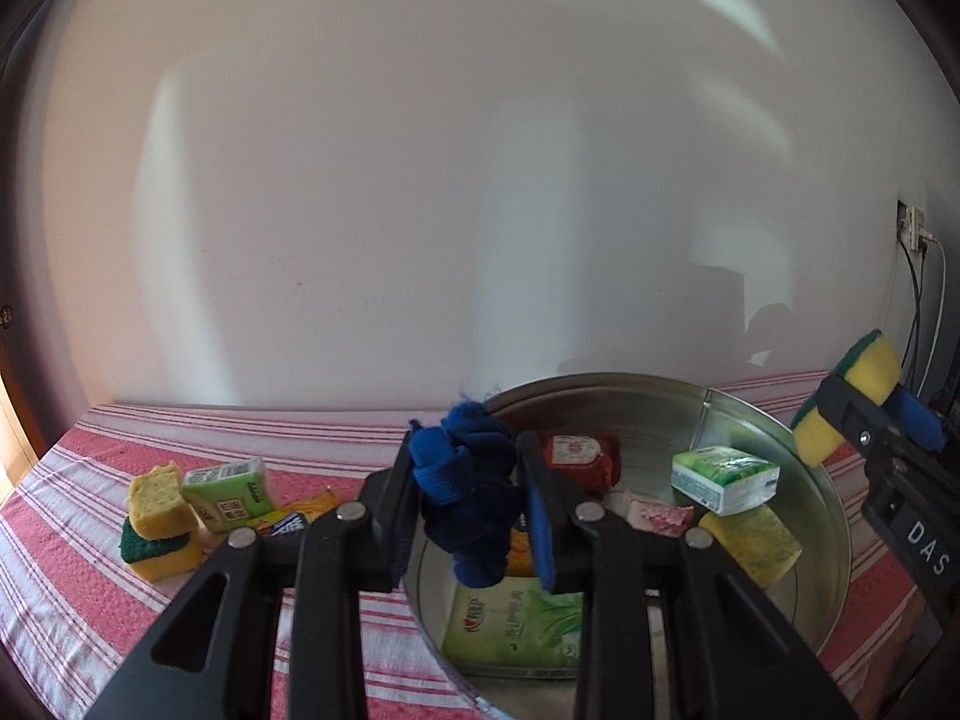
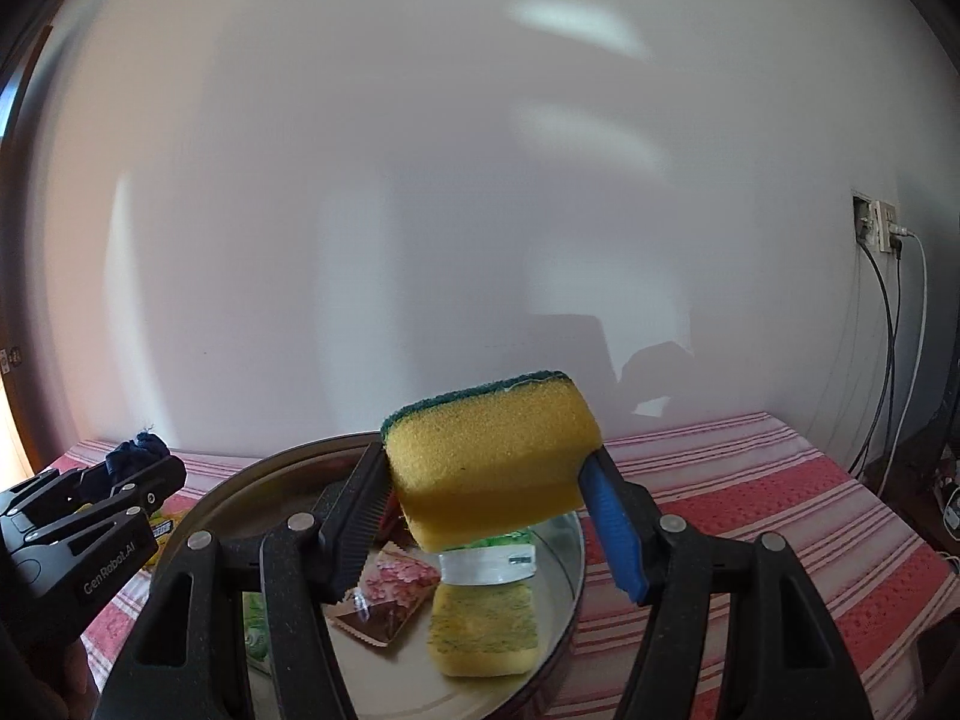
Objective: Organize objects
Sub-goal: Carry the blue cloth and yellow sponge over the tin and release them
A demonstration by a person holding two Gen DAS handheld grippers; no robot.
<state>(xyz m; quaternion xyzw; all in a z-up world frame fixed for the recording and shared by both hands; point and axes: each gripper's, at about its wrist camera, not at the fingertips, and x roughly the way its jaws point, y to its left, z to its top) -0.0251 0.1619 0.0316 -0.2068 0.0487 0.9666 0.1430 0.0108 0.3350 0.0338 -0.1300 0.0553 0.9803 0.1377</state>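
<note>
My left gripper [image 1: 471,504] is shut on a bunched dark blue cloth [image 1: 474,492] and holds it above the left rim of a round metal tray [image 1: 834,516]. My right gripper [image 2: 486,516] is shut on a yellow sponge with a green scrub side [image 2: 489,468], held above the tray [image 2: 570,588]; it also shows in the left wrist view [image 1: 852,402]. The tray holds a green-white box [image 1: 723,477], a yellow sponge [image 1: 753,543], a red packet [image 1: 579,456], a pink packet [image 1: 657,516] and a green pouch [image 1: 516,624].
On the red-and-white striped tablecloth [image 1: 72,570], left of the tray, lie two yellow sponges [image 1: 159,519], a green box [image 1: 228,492] and a yellow snack packet [image 1: 294,516]. A white wall stands behind. A socket with cables [image 2: 882,228] is at the right.
</note>
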